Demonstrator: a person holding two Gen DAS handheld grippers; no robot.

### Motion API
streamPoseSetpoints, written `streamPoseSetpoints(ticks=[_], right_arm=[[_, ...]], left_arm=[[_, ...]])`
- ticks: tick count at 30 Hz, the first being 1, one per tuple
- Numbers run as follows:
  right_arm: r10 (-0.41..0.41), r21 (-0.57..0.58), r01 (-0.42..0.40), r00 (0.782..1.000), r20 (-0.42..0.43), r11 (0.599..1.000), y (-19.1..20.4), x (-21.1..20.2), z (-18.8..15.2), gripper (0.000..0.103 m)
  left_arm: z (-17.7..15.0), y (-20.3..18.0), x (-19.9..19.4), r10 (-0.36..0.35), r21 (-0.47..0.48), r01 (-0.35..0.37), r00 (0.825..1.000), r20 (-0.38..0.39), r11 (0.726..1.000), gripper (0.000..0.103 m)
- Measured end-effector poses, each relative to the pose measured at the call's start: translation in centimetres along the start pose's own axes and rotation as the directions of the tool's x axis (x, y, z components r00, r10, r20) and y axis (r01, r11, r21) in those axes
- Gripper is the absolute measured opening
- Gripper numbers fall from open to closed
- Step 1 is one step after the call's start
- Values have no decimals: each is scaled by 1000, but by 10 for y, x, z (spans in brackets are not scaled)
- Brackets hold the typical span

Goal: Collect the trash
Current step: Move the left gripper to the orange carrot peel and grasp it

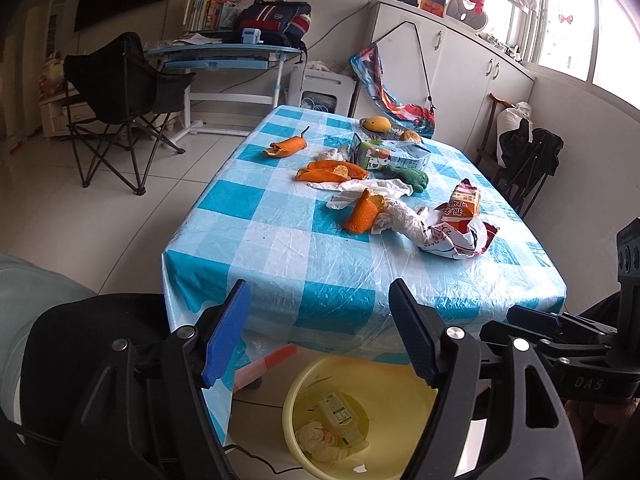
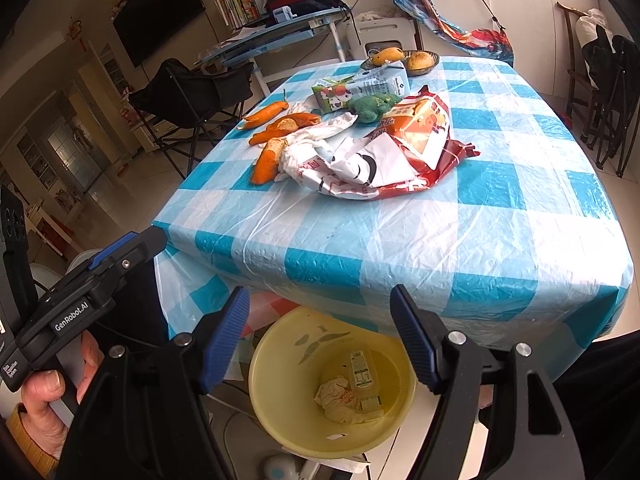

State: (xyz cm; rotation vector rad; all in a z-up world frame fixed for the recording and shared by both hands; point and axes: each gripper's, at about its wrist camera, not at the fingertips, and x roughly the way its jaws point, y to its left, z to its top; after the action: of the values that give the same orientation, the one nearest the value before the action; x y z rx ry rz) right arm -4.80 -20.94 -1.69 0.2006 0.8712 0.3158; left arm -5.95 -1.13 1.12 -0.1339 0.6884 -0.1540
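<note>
A yellow bin [image 1: 384,376] [image 2: 280,360] stands on the floor below the table's near edge, holding a crumpled tissue [image 2: 334,394] and a small flattened carton [image 2: 364,376]. My left gripper [image 1: 320,312] and right gripper [image 2: 320,316] are both open and empty, above the bin. On the blue checked table [image 1: 280,240] [image 2: 480,232] lie orange peels [image 1: 362,212] [image 2: 266,162], a red and white snack bag [image 1: 460,224] [image 2: 400,148], white tissues [image 1: 380,190], a milk carton [image 1: 384,154] [image 2: 360,88] and a green toy [image 2: 374,106].
A fruit bowl [image 2: 420,62] sits at the table's far end. A black folding chair [image 1: 116,96] and a blue desk [image 1: 224,52] stand left of the table. White cabinets [image 1: 460,52] line the right wall, with a chair [image 1: 524,152] beside the table.
</note>
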Motion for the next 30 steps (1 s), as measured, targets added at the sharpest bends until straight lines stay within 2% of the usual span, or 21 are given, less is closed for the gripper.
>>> streamPoseSetpoints(ticks=[9, 17, 30], right_arm=[[6, -4, -6, 1000, 28, 1000, 4, -2, 2, 70], [25, 25, -27, 997, 70, 999, -1, -5, 8, 70], [65, 245, -90, 992, 107, 965, -44, 2, 33, 70]], left_arm=[[5, 7, 1, 5, -35, -5, 1000, 20, 999, 69], [22, 5, 12, 0, -57, 2, 1000, 30, 998, 69], [48, -20, 58, -11, 8, 11, 1000, -7, 1000, 69]])
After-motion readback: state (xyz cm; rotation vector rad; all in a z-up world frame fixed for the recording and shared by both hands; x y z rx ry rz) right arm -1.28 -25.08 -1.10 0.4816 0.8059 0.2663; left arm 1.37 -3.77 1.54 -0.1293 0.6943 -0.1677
